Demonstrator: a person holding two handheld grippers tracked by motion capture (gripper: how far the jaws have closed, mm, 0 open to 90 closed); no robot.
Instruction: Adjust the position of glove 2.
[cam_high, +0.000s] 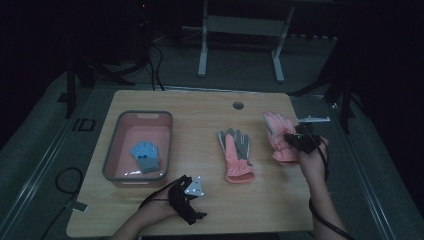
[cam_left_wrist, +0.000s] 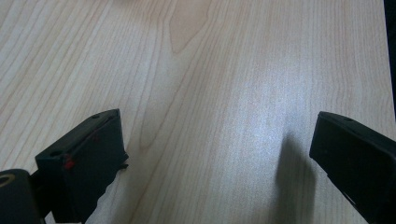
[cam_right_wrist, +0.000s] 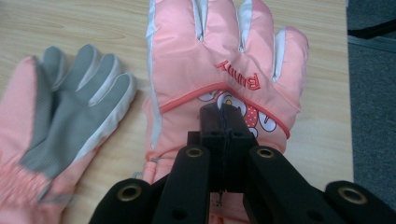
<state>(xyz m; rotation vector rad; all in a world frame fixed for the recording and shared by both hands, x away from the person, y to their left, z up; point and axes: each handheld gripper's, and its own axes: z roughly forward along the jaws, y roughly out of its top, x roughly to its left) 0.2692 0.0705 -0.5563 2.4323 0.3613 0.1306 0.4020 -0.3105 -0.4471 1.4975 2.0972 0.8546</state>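
A pink glove (cam_high: 276, 134) with "Bunny" printed on its back (cam_right_wrist: 224, 46) is at the table's right side, fingers pointing away. My right gripper (cam_high: 296, 140) (cam_right_wrist: 223, 114) is shut on the fabric near its cuff, and its jaws are pressed together. A second pink glove (cam_high: 236, 156) (cam_right_wrist: 60, 126) lies palm up, grey palm showing, to the left of the first. My left gripper (cam_high: 192, 210) (cam_left_wrist: 215, 163) rests low over bare wood near the front edge, open, with nothing between its jaws.
A pink basket (cam_high: 112, 150) stands at the table's left with a small blue glove (cam_high: 145, 156) inside. A round cable hole (cam_high: 238, 105) sits near the far edge. Bare wooden table (cam_high: 200, 130) lies between the basket and the gloves.
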